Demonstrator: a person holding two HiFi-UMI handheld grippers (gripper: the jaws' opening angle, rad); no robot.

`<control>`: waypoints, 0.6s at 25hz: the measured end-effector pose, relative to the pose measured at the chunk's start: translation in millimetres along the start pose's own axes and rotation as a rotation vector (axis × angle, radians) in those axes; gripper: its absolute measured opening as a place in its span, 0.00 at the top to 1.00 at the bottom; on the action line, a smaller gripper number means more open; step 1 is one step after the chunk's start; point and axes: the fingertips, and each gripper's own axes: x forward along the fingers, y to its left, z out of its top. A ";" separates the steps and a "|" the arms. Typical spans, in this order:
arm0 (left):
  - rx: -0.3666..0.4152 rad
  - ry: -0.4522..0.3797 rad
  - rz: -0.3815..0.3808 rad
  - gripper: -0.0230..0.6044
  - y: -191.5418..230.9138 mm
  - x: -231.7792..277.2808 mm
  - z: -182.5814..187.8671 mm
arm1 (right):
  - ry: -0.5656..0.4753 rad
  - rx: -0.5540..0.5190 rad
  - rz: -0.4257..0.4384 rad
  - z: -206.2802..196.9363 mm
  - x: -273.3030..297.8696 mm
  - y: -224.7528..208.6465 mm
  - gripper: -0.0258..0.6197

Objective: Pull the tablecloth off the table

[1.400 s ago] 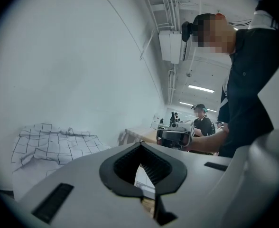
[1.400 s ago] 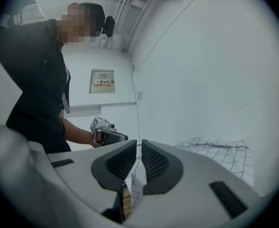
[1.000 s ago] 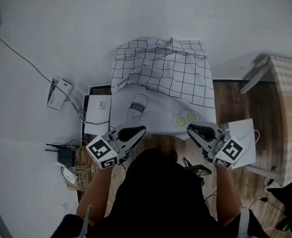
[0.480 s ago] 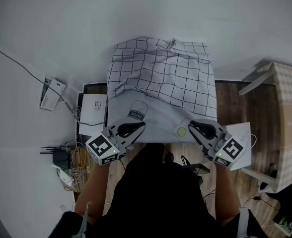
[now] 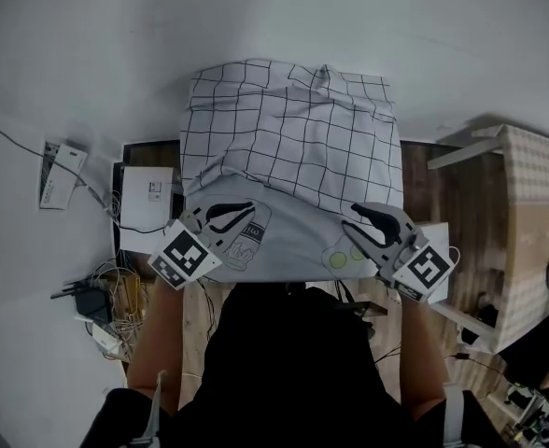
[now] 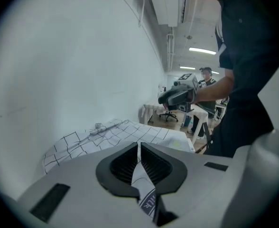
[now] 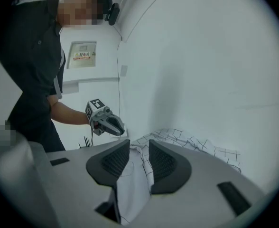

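Observation:
A white tablecloth (image 5: pixel 293 147) with a black grid and printed pictures covers the table against the wall, bunched at its far end. In the head view my left gripper (image 5: pixel 248 213) is at its near left part and my right gripper (image 5: pixel 357 215) at its near right part. The left gripper (image 6: pixel 138 146) is shut on a fold of the cloth (image 6: pixel 146 201). The right gripper's (image 7: pixel 138 148) jaws have just been opening; they stand apart with the cloth (image 7: pixel 132 186) lying loose between them. Each gripper view shows the other gripper, the right gripper (image 6: pixel 170 97) and the left gripper (image 7: pixel 115 126).
A white box (image 5: pixel 148 199), a power strip (image 5: pixel 55 168) and tangled cables (image 5: pixel 102 297) lie on the floor at the left. A wooden table with a checked cover (image 5: pixel 536 203) stands at the right. A white wall is right behind the table.
Both grippers have drawn the cloth toward me, and its printed near end now hangs further over the table's front edge. The right gripper's jaws have parted.

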 end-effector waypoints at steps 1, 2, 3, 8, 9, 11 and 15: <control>0.020 0.024 -0.008 0.94 3.9 2.8 -5.2 | 0.030 -0.009 -0.004 -1.1 6.6 -1.5 0.77; 0.038 0.046 -0.017 0.92 8.4 5.6 -10.2 | 0.064 -0.028 -0.006 -3.4 13.6 -3.3 0.75; 0.054 0.065 -0.025 0.89 13.8 8.5 -14.6 | 0.102 -0.057 -0.008 -6.8 20.6 -6.2 0.74; 0.100 0.151 -0.045 0.80 40.7 22.2 -40.2 | 0.261 -0.162 -0.019 -27.8 48.6 -29.0 0.68; 0.110 0.177 -0.046 0.79 45.7 24.2 -47.6 | 0.285 -0.160 -0.015 -33.6 53.5 -33.1 0.66; 0.132 0.231 -0.043 0.78 57.2 29.7 -61.6 | 0.332 -0.163 0.000 -46.4 62.8 -41.7 0.62; 0.201 0.351 -0.060 0.74 73.3 46.7 -88.2 | 0.441 -0.180 0.039 -80.4 76.4 -61.7 0.58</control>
